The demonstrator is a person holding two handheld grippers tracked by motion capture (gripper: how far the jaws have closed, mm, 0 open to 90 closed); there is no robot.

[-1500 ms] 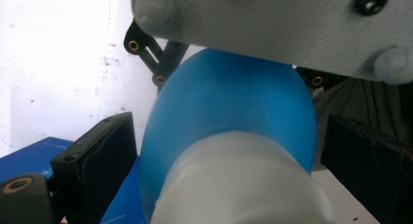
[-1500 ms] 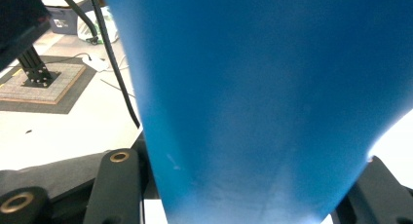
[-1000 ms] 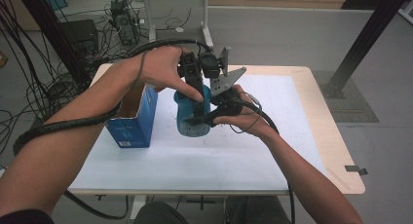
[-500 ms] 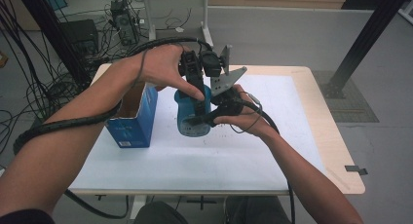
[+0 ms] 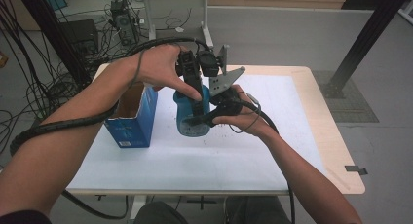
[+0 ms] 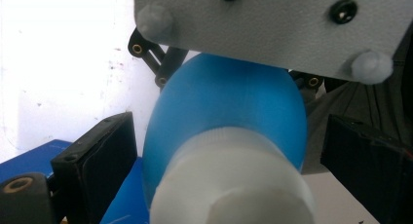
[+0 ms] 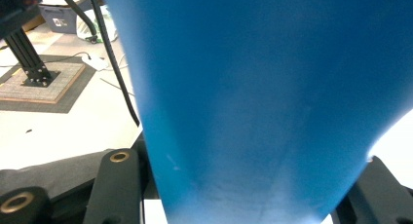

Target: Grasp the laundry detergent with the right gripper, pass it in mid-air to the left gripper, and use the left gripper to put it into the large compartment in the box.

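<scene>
Bottle (image 5: 191, 118), blue with a white cap, is the thing you have both tools on; it stands upright near the middle of the tabletop (image 5: 272, 156), a little toward the far edge, on the white sheet that covers most of the surface; just to its left, toward the left edge, stands an open blue carton (image 5: 134, 119), near the bottle but apart from it; your left tool (image 5: 195, 95) comes down from above, your left hand (image 5: 158, 65) wrapped over its top, and its black jaws reach down along the bottle's body; in the left gripper view the white cap (image 6: 231, 185) and the blue shoulder sit between the two jaws, which stand on either side with a gap to the bottle, so that tool is open around it; your right tool (image 5: 207, 118) comes in from the right side, your right hand (image 5: 238, 112) behind it and the grey three-cornered plate (image 5: 225, 78) above; in the right gripper view the blue body (image 7: 258, 102) sits between its jaws, close against them, yet I cannot tell whether they press on it; black cables trail from both tools off the near and left edges.
</scene>
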